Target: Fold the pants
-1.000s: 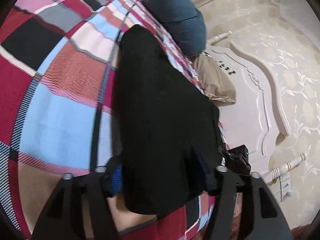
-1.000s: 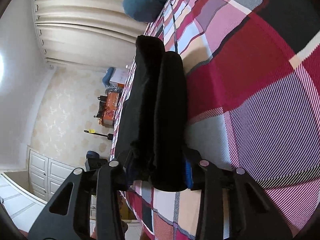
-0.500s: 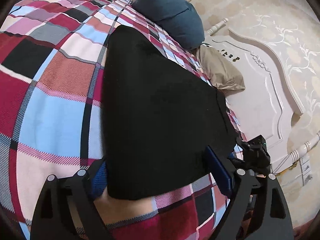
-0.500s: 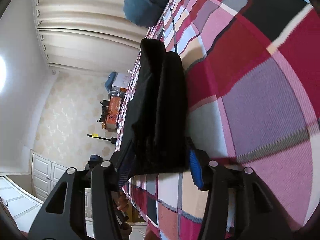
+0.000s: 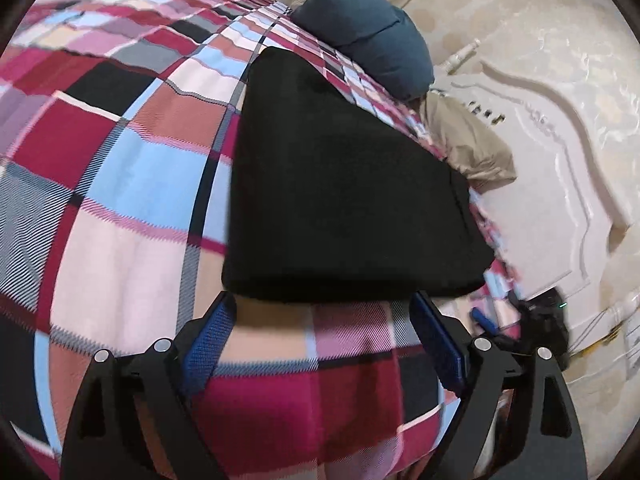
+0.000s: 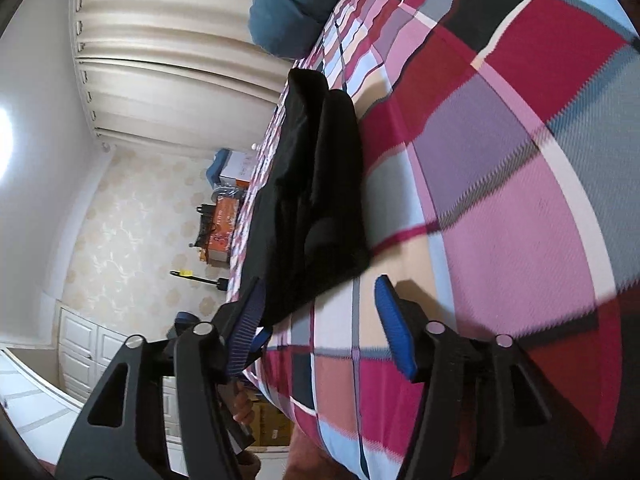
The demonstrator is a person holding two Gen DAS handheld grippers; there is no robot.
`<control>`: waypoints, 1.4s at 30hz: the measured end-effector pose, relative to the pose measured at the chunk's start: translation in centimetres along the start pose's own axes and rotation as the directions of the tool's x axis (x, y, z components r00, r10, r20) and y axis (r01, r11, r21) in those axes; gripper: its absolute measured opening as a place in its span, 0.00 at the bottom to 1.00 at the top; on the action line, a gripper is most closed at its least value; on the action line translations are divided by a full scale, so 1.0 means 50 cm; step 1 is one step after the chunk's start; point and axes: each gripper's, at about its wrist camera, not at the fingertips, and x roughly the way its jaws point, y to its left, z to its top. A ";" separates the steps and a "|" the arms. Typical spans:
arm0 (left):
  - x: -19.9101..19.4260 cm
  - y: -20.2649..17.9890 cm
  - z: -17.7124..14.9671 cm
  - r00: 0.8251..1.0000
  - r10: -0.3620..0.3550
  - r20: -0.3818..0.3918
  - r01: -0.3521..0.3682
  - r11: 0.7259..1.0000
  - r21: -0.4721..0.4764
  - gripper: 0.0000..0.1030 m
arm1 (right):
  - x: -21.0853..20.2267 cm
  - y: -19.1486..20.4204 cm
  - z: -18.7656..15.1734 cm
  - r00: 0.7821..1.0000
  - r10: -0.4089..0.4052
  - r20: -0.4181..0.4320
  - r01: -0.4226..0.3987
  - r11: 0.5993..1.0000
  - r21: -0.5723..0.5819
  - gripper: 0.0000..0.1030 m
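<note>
The black pants [image 5: 340, 184] lie folded into a thick flat bundle on the plaid bedspread [image 5: 132, 184]. My left gripper [image 5: 320, 344] is open, just short of the bundle's near edge, touching nothing. In the right wrist view the pants [image 6: 316, 200] show edge-on as stacked folds. My right gripper [image 6: 320, 320] is open, its blue pads [image 6: 394, 332] apart, just behind the bundle's near end and empty.
A dark blue pillow [image 5: 372, 36] and a tan pillow [image 5: 468, 148] lie at the head of the bed by the cream headboard [image 5: 552, 184]. The bed's edge [image 6: 256, 200] drops to a floor with boxes [image 6: 224, 232]. Curtains [image 6: 168, 52] hang beyond.
Both grippers have let go of the pants and pulled back from the bundle. The pants now rest on the bedspread on their own.
</note>
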 end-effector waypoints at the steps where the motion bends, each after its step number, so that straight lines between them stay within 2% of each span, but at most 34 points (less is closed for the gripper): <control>1: -0.001 -0.009 -0.008 1.000 0.029 0.002 -0.029 0.999 0.020 0.85 | -0.001 0.007 -0.007 1.000 -0.021 0.006 0.021 1.000 -0.012 0.62; 3: -0.002 -0.020 -0.016 0.997 0.073 0.003 -0.073 0.996 0.042 0.85 | 0.002 0.020 -0.016 0.998 -0.069 0.015 0.069 0.997 -0.036 0.65; 4: -0.001 -0.023 -0.020 0.996 0.088 0.004 -0.088 0.995 0.049 0.85 | 0.006 0.032 -0.023 0.993 -0.117 0.023 0.119 0.991 -0.060 0.65; 7: -0.002 -0.035 -0.030 0.989 0.145 0.014 -0.146 0.987 0.065 0.85 | 0.023 0.061 -0.044 0.967 -0.250 0.056 0.256 0.957 -0.140 0.70; 9: 0.000 -0.039 -0.034 0.985 0.170 0.023 -0.172 0.983 0.065 0.85 | 0.033 0.079 -0.058 0.947 -0.309 0.085 0.320 0.931 -0.178 0.73; 12: 0.001 -0.045 -0.043 0.978 0.207 0.040 -0.209 0.975 0.076 0.85 | 0.059 0.108 -0.081 0.893 -0.428 0.141 0.450 0.855 -0.256 0.73; 16: 0.005 -0.059 -0.060 0.963 0.263 0.058 -0.268 0.955 0.125 0.85 | 0.107 0.139 -0.121 0.795 -0.561 0.231 0.604 0.702 -0.376 0.74; 18: 0.003 -0.069 -0.067 0.957 0.283 0.064 -0.289 0.947 0.138 0.85 | 0.124 0.149 -0.134 0.758 -0.597 0.263 0.649 0.647 -0.401 0.78; 25: -0.017 -0.088 -0.074 0.950 0.292 0.113 -0.305 0.943 0.130 0.85 | 0.118 0.160 -0.162 0.734 -0.609 0.302 0.677 0.612 -0.409 0.79; 29: -0.015 -0.105 -0.078 0.938 0.321 0.128 -0.339 0.927 0.159 0.85 | 0.115 0.172 -0.179 0.721 -0.613 0.322 0.689 0.588 -0.423 0.80; 36: -0.008 -0.114 -0.089 0.924 0.357 0.135 -0.375 0.913 0.157 0.85 | 0.113 0.185 -0.199 0.728 -0.605 0.323 0.681 0.590 -0.433 0.80; 39: -0.009 -0.119 -0.091 0.898 0.412 0.155 -0.434 0.887 0.156 0.85 | 0.112 0.186 -0.203 0.734 -0.600 0.319 0.676 0.595 -0.434 0.81; 42: -0.011 -0.125 -0.091 0.897 0.411 0.165 -0.436 0.885 0.163 0.85 | 0.112 0.185 -0.204 0.737 -0.598 0.315 0.672 0.599 -0.434 0.81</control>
